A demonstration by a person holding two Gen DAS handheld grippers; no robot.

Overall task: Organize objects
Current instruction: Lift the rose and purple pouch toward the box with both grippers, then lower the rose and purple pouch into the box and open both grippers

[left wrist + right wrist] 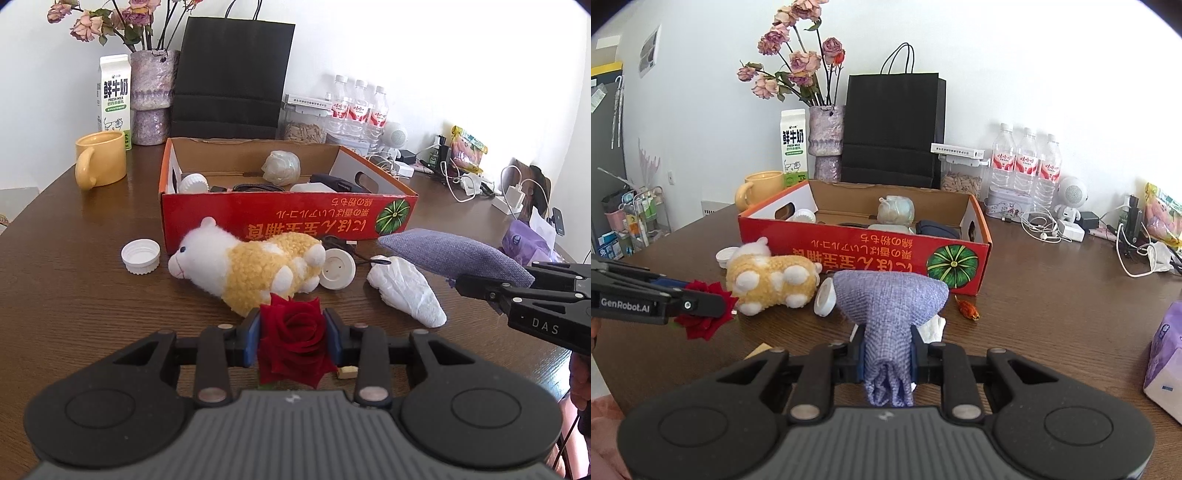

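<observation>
My left gripper (293, 322) is shut on a red rose head (291, 354), held a little above the brown table; from the right wrist view the same rose (705, 326) sticks out of the left gripper (722, 301). My right gripper (888, 338) is shut on one end of a blue-purple fabric pouch (890, 295). The pouch (443, 251) hangs in the air to the right of the rose, ahead of the right gripper (461, 284). Behind both stands an open red cardboard box (258, 218) holding several small items.
A yellow-and-white plush lamb (251, 269) lies in front of the box, with a white cap (140, 256), a white disc (338, 273) and a crumpled white wrapper (406, 291) beside it. A yellow mug (99, 158), milk carton, vase, black bag and water bottles (1027, 166) line the back. Cables clutter the right.
</observation>
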